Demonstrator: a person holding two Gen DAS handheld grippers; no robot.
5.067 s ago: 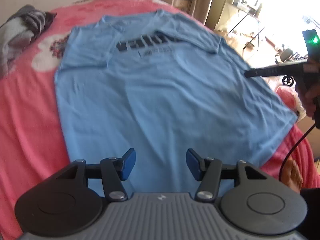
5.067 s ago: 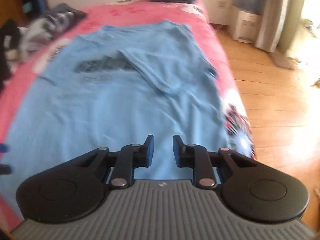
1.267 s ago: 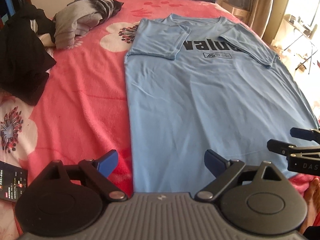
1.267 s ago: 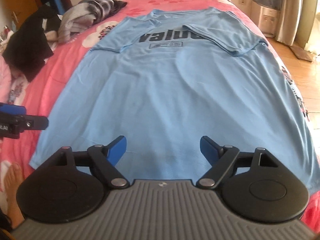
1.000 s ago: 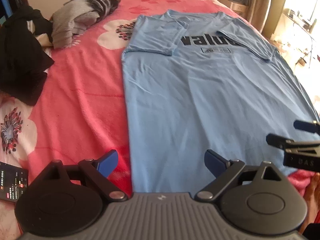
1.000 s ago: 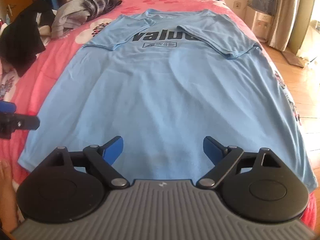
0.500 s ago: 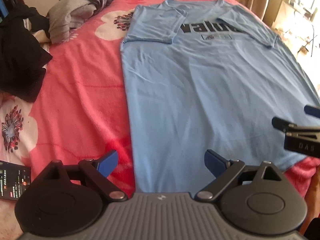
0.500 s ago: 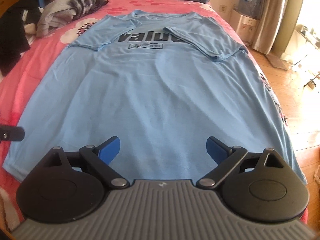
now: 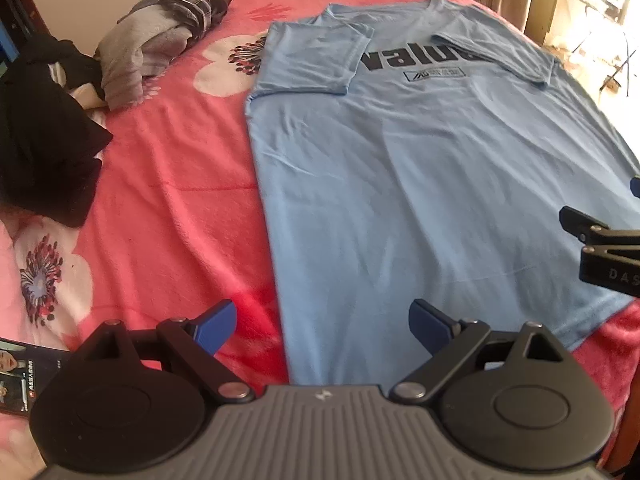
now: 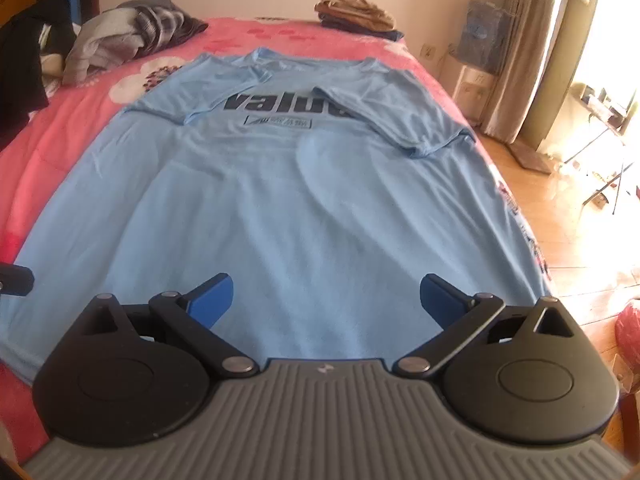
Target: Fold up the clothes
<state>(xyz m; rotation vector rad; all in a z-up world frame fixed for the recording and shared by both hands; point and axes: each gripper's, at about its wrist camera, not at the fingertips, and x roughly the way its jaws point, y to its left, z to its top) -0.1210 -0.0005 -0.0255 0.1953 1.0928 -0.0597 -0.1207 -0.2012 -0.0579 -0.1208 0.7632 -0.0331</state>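
A light blue T-shirt (image 9: 420,184) with a dark "value" print lies flat, front up, on the pink flowered bed; both short sleeves are folded in over the chest. It also fills the right wrist view (image 10: 296,208). My left gripper (image 9: 322,326) is open and empty over the shirt's bottom left corner at the hem. My right gripper (image 10: 326,300) is open and empty above the hem, towards the right side. Its fingers (image 9: 580,226) show at the right edge of the left wrist view.
A grey and plaid pile of clothes (image 9: 160,52) and a black garment (image 9: 40,128) lie left of the shirt. Folded brown clothes (image 10: 356,14) sit at the bed's far end. A phone (image 9: 24,372) lies near the left edge. Wooden floor (image 10: 560,208) is right of the bed.
Both grippers, open throughout, have moved lower and closer to the shirt's hem. The right gripper has shifted right along the hem. The shirt has not moved.
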